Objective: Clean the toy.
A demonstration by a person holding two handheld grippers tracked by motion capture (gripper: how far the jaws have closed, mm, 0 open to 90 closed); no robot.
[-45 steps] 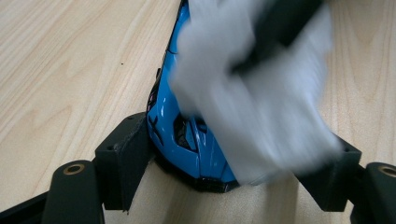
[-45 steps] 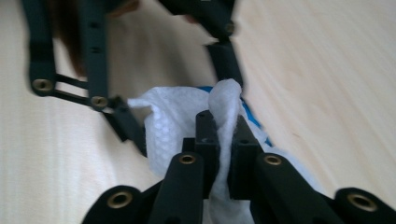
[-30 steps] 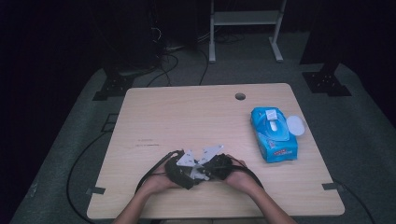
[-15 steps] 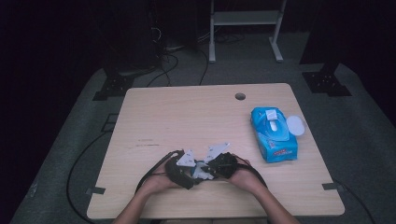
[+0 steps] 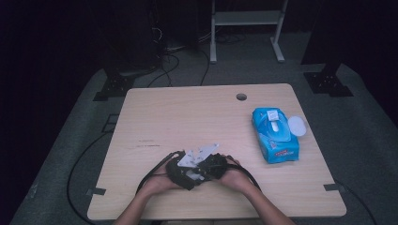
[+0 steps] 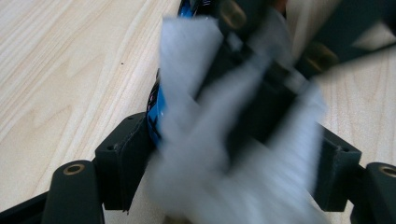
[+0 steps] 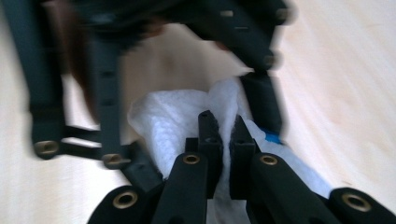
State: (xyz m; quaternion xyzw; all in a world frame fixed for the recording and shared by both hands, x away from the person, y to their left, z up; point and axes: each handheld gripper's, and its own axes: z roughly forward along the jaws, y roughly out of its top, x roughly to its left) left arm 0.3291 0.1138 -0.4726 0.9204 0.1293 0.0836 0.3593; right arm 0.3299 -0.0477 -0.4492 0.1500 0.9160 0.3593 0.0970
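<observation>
At the front middle of the wooden table (image 5: 187, 117) a person's two hands hold both grippers tip to tip. My right gripper (image 7: 223, 126) is shut on a white wipe (image 7: 168, 121), its pads pinching a fold. My left gripper (image 6: 231, 158) stands with its jaws wide apart around a blue item with black print (image 6: 156, 109); the wipe (image 6: 187, 70) drapes over most of it. In the high view the left gripper (image 5: 180, 171) and the right gripper (image 5: 213, 166) meet under their grey plates.
A blue wipe packet (image 5: 274, 136) lies at the table's right side, its white lid (image 5: 296, 125) flipped open beside it. A cable hole (image 5: 241, 97) sits near the far edge. Cables loop off the front left corner.
Both grippers stay together at the table's front. The right one has shifted only slightly.
</observation>
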